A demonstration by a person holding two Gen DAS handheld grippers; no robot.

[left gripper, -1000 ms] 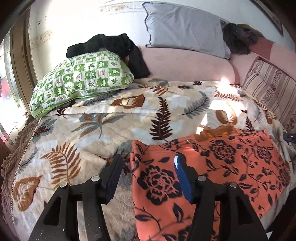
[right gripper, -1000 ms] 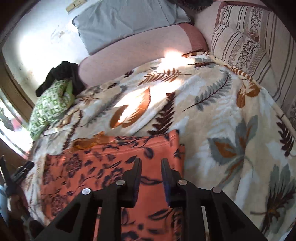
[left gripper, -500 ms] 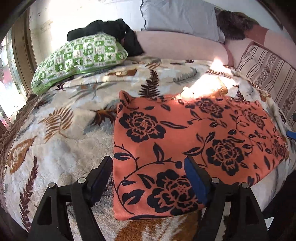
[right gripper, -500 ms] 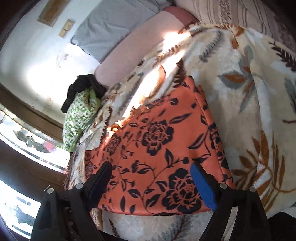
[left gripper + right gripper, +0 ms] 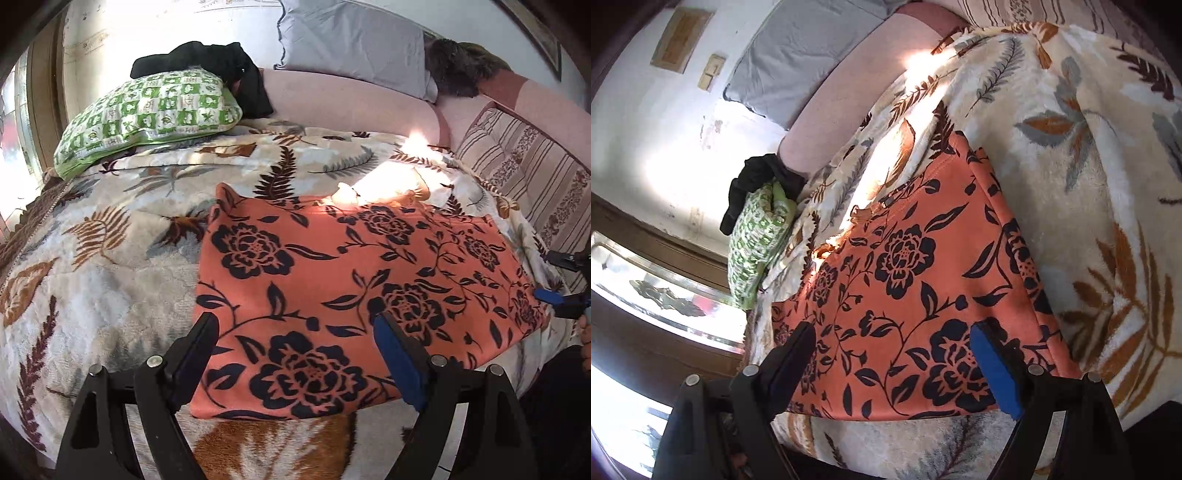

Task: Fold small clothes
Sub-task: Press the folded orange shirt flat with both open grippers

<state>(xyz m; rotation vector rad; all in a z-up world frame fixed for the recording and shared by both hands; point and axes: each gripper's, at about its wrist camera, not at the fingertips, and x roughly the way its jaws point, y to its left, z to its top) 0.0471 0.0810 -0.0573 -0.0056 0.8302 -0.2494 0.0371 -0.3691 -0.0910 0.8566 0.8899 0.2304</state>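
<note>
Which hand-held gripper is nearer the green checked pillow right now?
Left. The left hand-held gripper hovers open over the orange floral garment's pillow-side end, while the right hand-held gripper is open at the garment's opposite end, farther from the green checked pillow.

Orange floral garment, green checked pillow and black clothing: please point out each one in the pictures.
Orange floral garment (image 5: 332,280): left wrist view, middle of the cloth.
Green checked pillow (image 5: 155,110): left wrist view, centre of its top face.
Black clothing (image 5: 221,66): left wrist view, bunched part above the pillow.
</note>
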